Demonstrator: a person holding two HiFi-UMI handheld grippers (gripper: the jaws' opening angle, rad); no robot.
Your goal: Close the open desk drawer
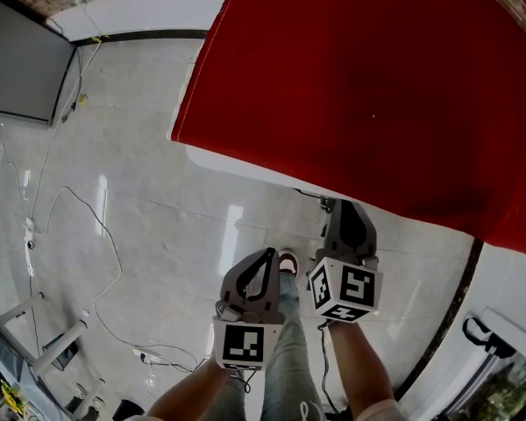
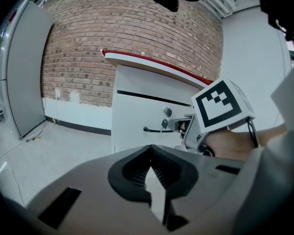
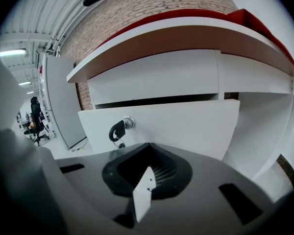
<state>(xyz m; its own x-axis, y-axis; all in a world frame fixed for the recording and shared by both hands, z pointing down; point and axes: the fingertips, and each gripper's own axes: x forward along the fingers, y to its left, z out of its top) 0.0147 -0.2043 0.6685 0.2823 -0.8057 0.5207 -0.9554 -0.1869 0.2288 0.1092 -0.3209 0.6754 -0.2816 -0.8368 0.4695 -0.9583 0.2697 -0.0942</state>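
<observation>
The white desk with a red top point(image 1: 359, 86) stands in front of me. In the right gripper view its drawer front point(image 3: 186, 126) juts out under the upper panel, with a dark gap above it and a key point(image 3: 118, 130) in its lock. The left gripper view shows the same drawer point(image 2: 137, 119) with its dark handle point(image 2: 156, 130). My right gripper point(image 1: 342, 207) is shut and empty, its tips point(image 3: 148, 173) close to the drawer front. Lower and farther back, my left gripper point(image 1: 267, 257) is also shut on nothing point(image 2: 152, 168).
Thin cables point(image 1: 105, 235) and a power strip point(image 1: 149, 355) lie on the pale tiled floor to the left. A grey partition point(image 2: 24, 67) stands against the brick wall point(image 2: 112, 28). The person's legs point(image 1: 285, 358) are below the grippers.
</observation>
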